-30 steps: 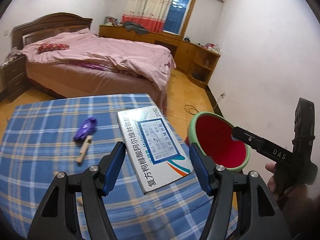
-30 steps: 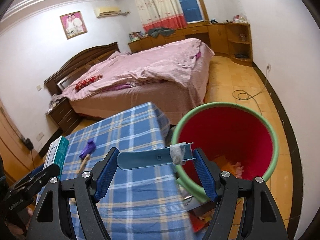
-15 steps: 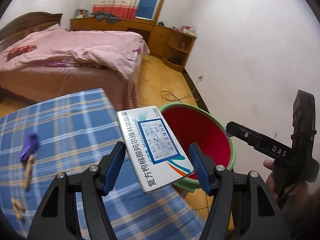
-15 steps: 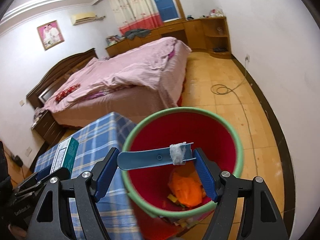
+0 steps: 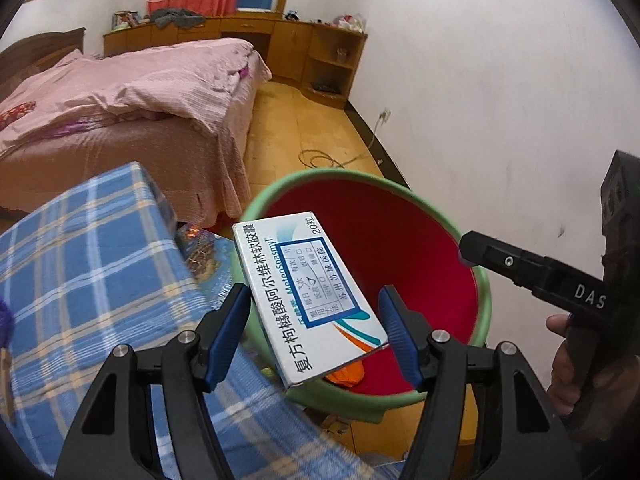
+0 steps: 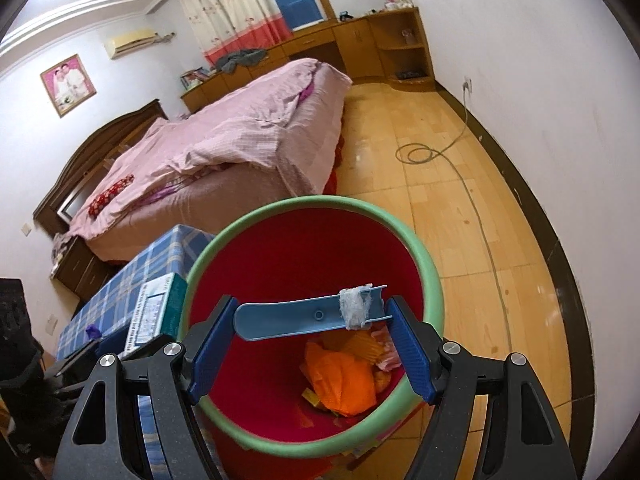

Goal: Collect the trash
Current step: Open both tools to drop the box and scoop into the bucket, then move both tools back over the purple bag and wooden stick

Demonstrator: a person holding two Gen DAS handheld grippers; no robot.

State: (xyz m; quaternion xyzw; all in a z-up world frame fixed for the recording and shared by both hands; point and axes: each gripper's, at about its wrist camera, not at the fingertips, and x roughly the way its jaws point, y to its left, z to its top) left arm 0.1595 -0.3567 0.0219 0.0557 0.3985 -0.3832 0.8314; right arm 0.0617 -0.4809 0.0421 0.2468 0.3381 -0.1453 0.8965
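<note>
Both grippers now swung off counter (image 5: 80,264) to over red bin (image 6: 434,292). Left gripper (image 5: 316,334) jaws clamp medicine box (image 5: 304,304) above near rim; right gripper (image 6: 310,338) jaws pinch blue plastic strip (image 6: 296,317) over bin mouth. Drop looks imminent.

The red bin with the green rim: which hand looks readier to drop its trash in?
Probably the right gripper: its blue plastic strip hangs over the red bin, whereas the white medicine box overlaps its near rim.

Medicine box (image 5: 310,302) covers the near-left rim of the red bin (image 5: 400,240) and most of the orange trash (image 5: 346,372) in it. Purple scrap (image 5: 6,320) on the checked cloth (image 5: 80,272) cut by frame edge. Blue plastic strip (image 6: 304,316) hides part of bin interior; small debris beneath the orange bag (image 6: 340,380) indistinct.
</note>
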